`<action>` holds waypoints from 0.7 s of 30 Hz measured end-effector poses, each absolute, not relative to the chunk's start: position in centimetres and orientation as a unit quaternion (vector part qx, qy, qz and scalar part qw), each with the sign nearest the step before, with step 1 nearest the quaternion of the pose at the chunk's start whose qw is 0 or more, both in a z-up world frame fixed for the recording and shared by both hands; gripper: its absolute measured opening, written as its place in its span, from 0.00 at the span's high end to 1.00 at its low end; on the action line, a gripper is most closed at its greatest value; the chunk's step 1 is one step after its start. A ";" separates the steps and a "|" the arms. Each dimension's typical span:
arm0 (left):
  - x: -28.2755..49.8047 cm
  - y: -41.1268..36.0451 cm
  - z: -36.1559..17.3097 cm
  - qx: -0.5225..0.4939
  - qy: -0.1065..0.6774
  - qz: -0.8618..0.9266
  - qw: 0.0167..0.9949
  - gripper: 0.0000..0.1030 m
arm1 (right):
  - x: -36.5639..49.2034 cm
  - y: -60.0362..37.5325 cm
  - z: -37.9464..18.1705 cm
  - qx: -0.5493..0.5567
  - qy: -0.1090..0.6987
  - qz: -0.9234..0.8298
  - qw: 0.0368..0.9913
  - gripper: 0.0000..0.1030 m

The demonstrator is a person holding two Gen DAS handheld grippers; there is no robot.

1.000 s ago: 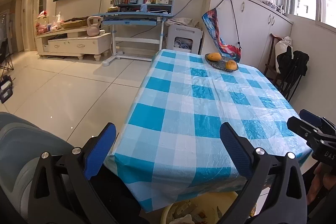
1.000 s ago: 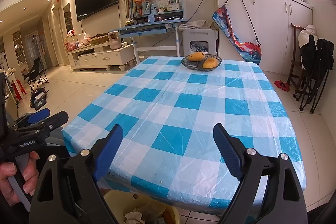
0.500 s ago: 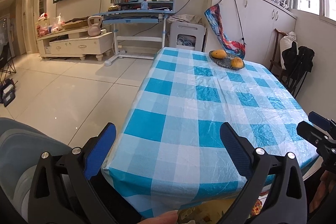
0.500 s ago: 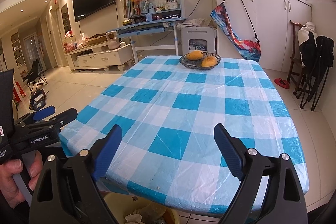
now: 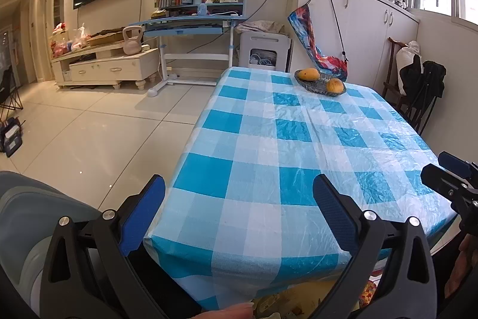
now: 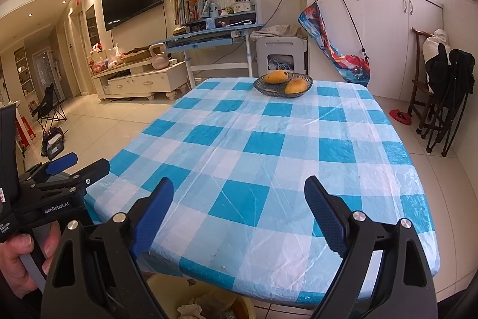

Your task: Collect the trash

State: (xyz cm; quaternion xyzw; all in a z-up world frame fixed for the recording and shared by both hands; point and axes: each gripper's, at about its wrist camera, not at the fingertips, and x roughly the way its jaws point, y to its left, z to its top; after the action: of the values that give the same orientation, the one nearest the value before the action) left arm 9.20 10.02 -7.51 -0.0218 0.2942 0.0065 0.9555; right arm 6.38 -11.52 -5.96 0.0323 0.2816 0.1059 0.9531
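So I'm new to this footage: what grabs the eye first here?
The blue-and-white checked tablecloth fills the middle. At its far end sits a dark bowl with two orange-yellow fruits. Under the near edge a yellow bin holds crumpled trash, between the open right gripper.

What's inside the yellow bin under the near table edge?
The yellow bin holds crumpled white paper scraps, seen in the right wrist view. Most of its inside is hidden by the table overhang and the right claw, so anything deeper can't be told.
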 end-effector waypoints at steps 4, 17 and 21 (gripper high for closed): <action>9.0 10.0 -7.7 -0.023 0.296 0.007 0.955 0.07 | 6.4 -11.6 -6.0 0.032 0.282 0.105 0.953 0.17; 8.8 10.1 -7.7 -0.025 0.299 0.002 0.954 0.07 | 6.4 -11.6 -6.2 0.029 0.289 0.104 0.951 0.17; 8.9 10.0 -7.7 -0.024 0.300 0.002 0.953 0.07 | 6.3 -11.8 -6.2 0.029 0.290 0.101 0.951 0.17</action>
State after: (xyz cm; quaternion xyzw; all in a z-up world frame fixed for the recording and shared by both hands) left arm 8.87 10.02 -7.72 -0.0244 0.3005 0.0022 0.9535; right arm 6.30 -11.78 -6.15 0.0286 0.2897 0.1012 0.9513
